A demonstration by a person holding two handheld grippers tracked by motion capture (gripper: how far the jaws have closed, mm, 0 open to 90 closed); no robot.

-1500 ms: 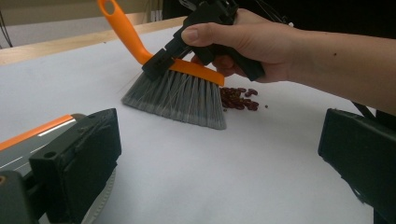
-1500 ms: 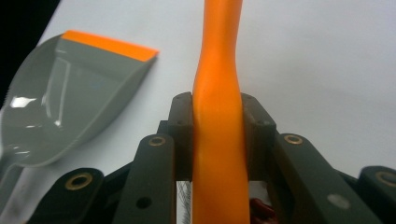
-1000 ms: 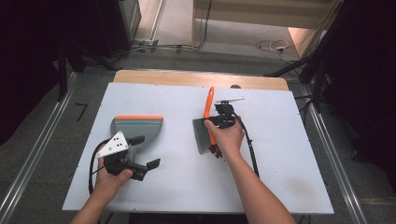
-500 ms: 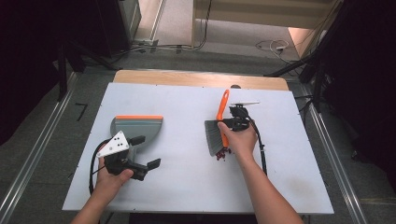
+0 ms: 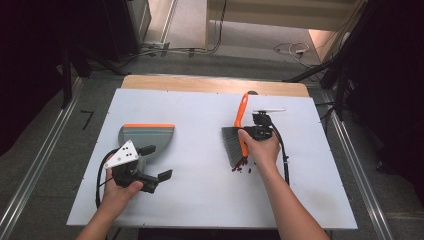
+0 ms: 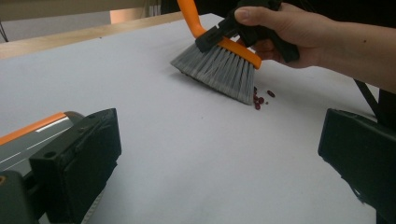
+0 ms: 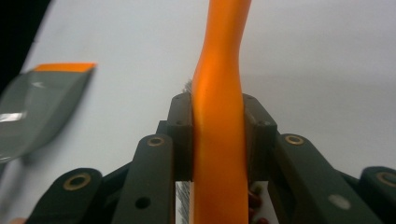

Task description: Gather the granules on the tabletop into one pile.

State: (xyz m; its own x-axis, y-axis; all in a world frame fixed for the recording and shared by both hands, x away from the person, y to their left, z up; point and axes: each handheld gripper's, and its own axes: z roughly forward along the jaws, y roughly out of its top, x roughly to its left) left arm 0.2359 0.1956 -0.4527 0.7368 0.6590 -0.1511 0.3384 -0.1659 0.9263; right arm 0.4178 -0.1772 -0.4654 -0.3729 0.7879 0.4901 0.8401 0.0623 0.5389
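A hand brush (image 5: 241, 114) with an orange handle and grey bristles stands on the white table (image 5: 200, 200), right of centre. My right gripper (image 5: 250, 134) is shut on its handle (image 7: 219, 116), jaws pressed on both sides. Several small dark red beans (image 5: 241, 168) lie by the near tip of the bristles (image 6: 219, 65), with more beans (image 6: 259, 98) scattered beside them. A grey dustpan (image 5: 146, 134) with an orange lip lies flat at the left. My left gripper (image 5: 156, 162) rests just in front of the dustpan (image 6: 28, 140), jaws open and nothing between them.
A wooden strip (image 5: 210, 82) runs along the table's far edge. Metal rails (image 5: 350, 155) flank the table on the floor, and cables (image 5: 292, 50) lie beyond it. Bare tabletop (image 6: 201, 154) lies between dustpan and brush.
My right hand has carried the brush to the right across the table, and the beans now show by the bristles. The left hand and dustpan have stayed put.
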